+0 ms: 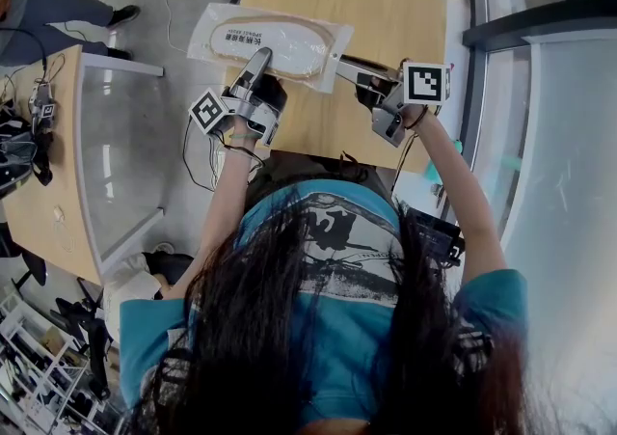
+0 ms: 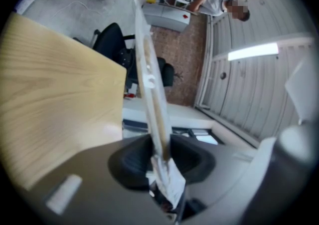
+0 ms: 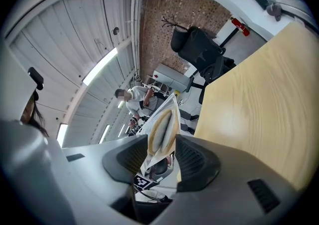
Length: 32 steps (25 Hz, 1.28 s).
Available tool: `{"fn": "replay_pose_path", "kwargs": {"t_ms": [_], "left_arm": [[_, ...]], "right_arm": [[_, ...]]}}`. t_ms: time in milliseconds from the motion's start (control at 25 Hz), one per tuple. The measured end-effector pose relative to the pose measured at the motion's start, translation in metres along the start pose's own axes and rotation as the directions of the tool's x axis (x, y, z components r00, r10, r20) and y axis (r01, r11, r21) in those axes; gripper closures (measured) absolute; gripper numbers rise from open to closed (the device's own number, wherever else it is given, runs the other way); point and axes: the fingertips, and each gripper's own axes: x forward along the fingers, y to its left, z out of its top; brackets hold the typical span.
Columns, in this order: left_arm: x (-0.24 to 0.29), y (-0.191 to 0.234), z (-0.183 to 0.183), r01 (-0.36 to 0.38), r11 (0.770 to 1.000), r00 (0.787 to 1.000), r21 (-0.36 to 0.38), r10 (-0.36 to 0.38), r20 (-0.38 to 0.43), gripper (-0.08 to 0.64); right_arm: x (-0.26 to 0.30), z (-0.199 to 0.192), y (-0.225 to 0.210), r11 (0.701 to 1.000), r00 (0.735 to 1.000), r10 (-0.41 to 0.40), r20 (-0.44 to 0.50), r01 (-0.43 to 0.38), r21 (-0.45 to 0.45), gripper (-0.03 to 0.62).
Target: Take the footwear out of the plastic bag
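Slipper (image 1: 280, 45) crosswise, left hand-held gripper (image 1: 260, 59) clamping bag (image 1: 214, 30), right hand-held gripper (image 1: 341, 66) opening around it

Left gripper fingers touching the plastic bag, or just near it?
Touching. The left gripper view shows the plastic bag edge pinched between both fingers of the left gripper, no gap on either side.

I see the clear plastic bag (image 1: 210, 26) spread flat, long side left to right, over the far half of the wooden table (image 1: 386, 9) — the footwear (image 1: 294, 49), a flat pale-tan slipper with a darker rim, still inside beside a white printed label (image 1: 238, 38).
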Motion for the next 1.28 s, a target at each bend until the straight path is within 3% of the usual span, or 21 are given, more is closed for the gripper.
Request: {"fn": "replay_pose_path", "kwargs": {"t_ms": [80,200,400,520,640,840,960,1080,1280], "left_arm": [[0.001,0.000,-0.001,-0.011,1.000,1.000,0.001,0.011,-0.009,0.454],[0.004,-0.004,-0.004,0.000,1.000,1.000,-0.004,-0.001,-0.025,0.459],[0.005,-0.007,-0.006,-0.010,1.000,0.999,0.022,0.011,-0.052,0.459],[0.007,-0.012,-0.009,-0.002,0.999,0.996,0.036,0.006,-0.090,0.459],[0.010,-0.019,-0.015,0.018,0.997,0.989,0.076,-0.006,-0.147,0.459],[0.012,-0.024,-0.014,0.005,0.990,0.982,0.140,0.021,-0.188,0.457],[0.013,-0.026,-0.023,0.001,0.982,0.972,0.189,0.044,-0.230,0.453],[0.015,-0.029,-0.031,-0.002,0.979,0.972,0.203,0.050,-0.231,0.454],[0.017,-0.024,-0.040,-0.016,0.983,0.973,0.182,0.056,-0.222,0.456]], "right_arm": [[0.001,0.001,0.003,1.000,1.000,0.016,-0.010,-0.017,-0.010,0.431],[-0.002,-0.004,-0.010,0.999,0.999,-0.028,-0.023,0.028,0.016,0.425],[-0.005,0.009,-0.001,0.998,0.998,0.053,0.019,-0.054,0.033,0.423],[-0.003,0.005,-0.002,0.999,0.999,0.050,-0.017,-0.050,0.018,0.411],[-0.001,-0.003,0.000,0.998,0.996,0.053,-0.070,-0.054,-0.012,0.386],[0.004,-0.002,0.011,0.995,0.994,0.086,-0.064,-0.089,-0.036,0.387],[0.004,0.001,0.014,0.993,0.993,0.115,-0.038,-0.115,-0.001,0.396],[0.003,0.010,0.008,0.997,0.997,0.077,0.018,-0.078,0.025,0.396],[0.008,0.007,0.001,0.999,0.999,0.032,0.010,-0.032,-0.017,0.396]]}}
